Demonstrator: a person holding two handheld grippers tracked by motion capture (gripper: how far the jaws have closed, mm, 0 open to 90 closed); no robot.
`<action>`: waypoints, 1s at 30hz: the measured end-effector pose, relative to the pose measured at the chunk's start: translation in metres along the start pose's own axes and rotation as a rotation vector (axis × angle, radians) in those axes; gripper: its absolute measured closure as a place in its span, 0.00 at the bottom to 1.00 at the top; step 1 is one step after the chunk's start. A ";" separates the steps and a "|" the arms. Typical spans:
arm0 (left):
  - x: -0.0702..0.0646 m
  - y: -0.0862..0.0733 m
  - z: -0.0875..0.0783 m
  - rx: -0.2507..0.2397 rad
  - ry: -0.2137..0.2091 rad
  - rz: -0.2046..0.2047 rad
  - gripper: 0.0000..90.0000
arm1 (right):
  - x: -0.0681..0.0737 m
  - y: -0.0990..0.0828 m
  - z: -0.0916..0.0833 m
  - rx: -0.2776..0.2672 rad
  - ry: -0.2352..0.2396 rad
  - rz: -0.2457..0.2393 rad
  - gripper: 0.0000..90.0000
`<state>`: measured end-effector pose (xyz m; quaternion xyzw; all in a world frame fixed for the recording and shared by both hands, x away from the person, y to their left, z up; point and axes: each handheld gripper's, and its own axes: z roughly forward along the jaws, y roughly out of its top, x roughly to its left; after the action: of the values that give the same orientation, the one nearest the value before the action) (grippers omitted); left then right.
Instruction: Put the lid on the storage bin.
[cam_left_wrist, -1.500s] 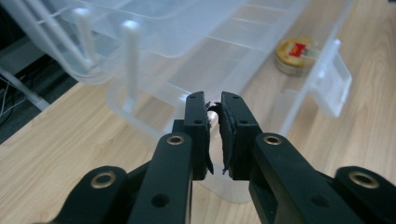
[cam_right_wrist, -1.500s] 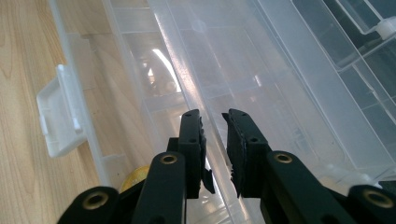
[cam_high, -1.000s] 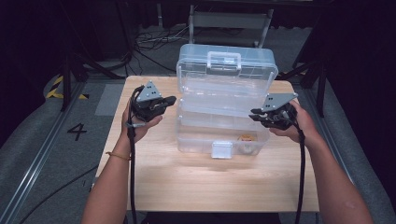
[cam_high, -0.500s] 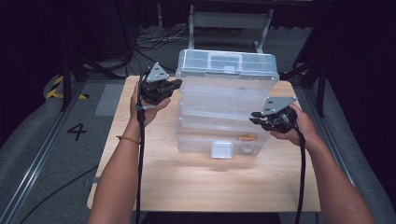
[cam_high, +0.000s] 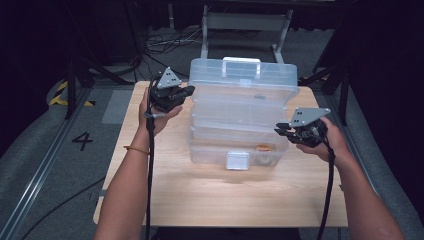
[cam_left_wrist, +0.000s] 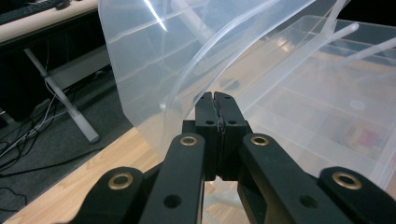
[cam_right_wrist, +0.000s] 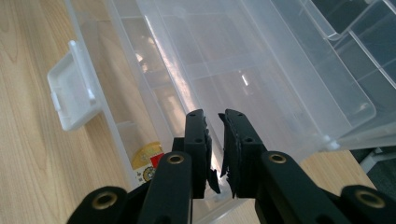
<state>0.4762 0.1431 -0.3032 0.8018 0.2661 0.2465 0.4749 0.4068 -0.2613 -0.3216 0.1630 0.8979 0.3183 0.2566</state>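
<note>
A clear plastic tiered box (cam_high: 240, 112) stands on the wooden table (cam_high: 225, 200), its stepped trays fanned out and its lid (cam_high: 243, 75) tipped up at the back. My left gripper (cam_high: 189, 91) is shut, its tips against the lid's left edge (cam_left_wrist: 140, 70); I cannot tell if thin plastic is pinched between them. In the left gripper view the jaws (cam_left_wrist: 215, 95) touch along their length. My right gripper (cam_high: 279, 131) is at the box's right side, jaws (cam_right_wrist: 215, 116) closed to a narrow gap on the bottom tray's rim. A small yellow and red item (cam_right_wrist: 147, 165) lies in the bottom tray.
A white latch (cam_high: 237, 161) hangs open on the box's front wall. The table's near half is bare wood. A metal stand (cam_high: 245, 25) and cables (cam_high: 160, 45) are on the floor behind the table; a grey rail (cam_high: 35, 180) runs along the left.
My left gripper has moved away and to the right along the box's left side. The lid has swung up from lying back to near upright. The right gripper has stayed put.
</note>
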 end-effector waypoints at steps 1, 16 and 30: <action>0.000 0.000 -0.001 0.000 0.001 0.004 0.99 | 0.000 -0.001 -0.002 -0.003 -0.003 0.007 0.91; -0.013 -0.012 -0.011 0.032 -0.008 0.092 1.00 | -0.003 -0.024 -0.025 -0.022 -0.079 0.065 0.95; -0.035 -0.026 -0.014 0.123 -0.001 0.189 1.00 | 0.006 -0.058 -0.026 -0.039 -0.067 0.155 0.93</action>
<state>0.4364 0.1394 -0.3258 0.8510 0.2036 0.2733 0.3996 0.3800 -0.3146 -0.3443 0.2377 0.8672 0.3490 0.2640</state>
